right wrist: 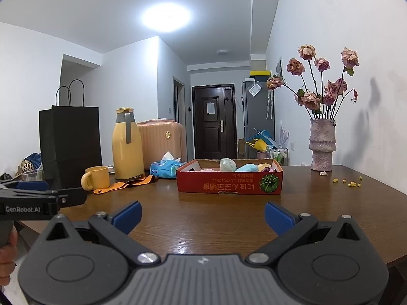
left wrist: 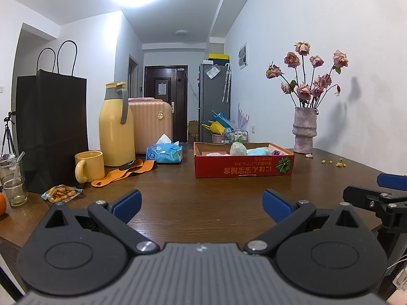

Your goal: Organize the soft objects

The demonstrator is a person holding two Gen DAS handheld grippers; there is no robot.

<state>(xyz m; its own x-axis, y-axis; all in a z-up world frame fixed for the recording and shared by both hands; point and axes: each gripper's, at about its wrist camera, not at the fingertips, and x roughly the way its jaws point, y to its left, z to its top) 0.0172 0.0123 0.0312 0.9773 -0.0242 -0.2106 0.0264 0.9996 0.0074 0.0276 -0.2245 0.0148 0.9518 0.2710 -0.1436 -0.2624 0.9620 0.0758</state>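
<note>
My bench (left wrist: 203, 198) is dark wood with a glossy, grained finish that mirrors the ceiling light. On it, the red box (left wrist: 244, 169) looks like printed cardboard, matt. Beside the box, the vase (left wrist: 304, 132) is rough and stony. My left tongs (left wrist: 202, 204) have ribbed blue pads (left wrist: 276, 207) on matt black plastic, with shiny metal rivets.

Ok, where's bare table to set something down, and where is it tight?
Bare wood lies between both open grippers, left gripper and right gripper, and the red box. Another free patch sits right of the box, before the vase, apart from yellow crumbs. Crowded: the left side, with mug, orange strap, flask and tissue pack.
</note>
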